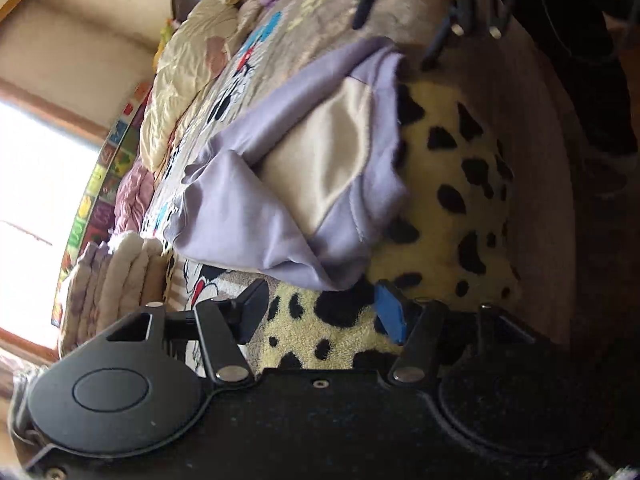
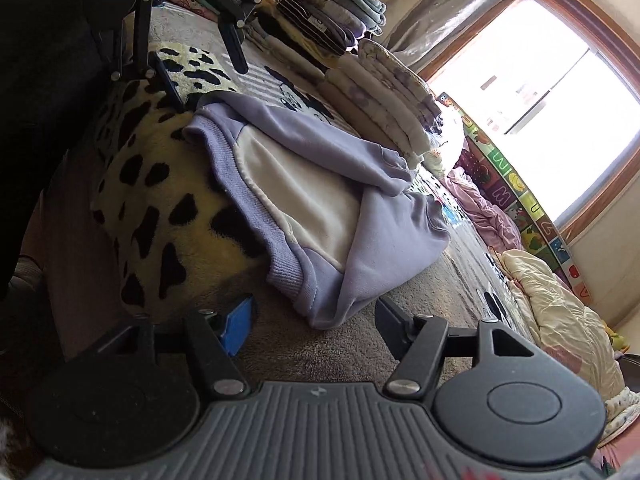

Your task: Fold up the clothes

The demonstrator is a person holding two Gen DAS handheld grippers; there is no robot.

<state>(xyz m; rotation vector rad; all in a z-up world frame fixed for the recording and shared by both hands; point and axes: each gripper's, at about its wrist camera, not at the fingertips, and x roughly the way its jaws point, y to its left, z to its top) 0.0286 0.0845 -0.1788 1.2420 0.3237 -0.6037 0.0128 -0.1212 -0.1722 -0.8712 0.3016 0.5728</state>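
On the bed's grey printed blanket (image 2: 360,344), a partly folded lilac-and-cream fleece sweatshirt (image 2: 320,184) lies between the left claw (image 1: 320,312) and right claw (image 2: 316,320), both spread wide, gripping nothing.

A bed (image 2: 360,340) carries everything, covered by a grey cartoon-print blanket (image 1: 320,4). On it lie a lilac and cream sweatshirt (image 2: 320,184), partly folded, with one edge resting on a yellow spotted throw (image 2: 160,208) that drapes over the bed's near edge. Along the window side sit a stack of folded cream bedding (image 2: 384,96), a crumpled cream quilt (image 2: 560,308) and a pink bundle (image 2: 484,208).
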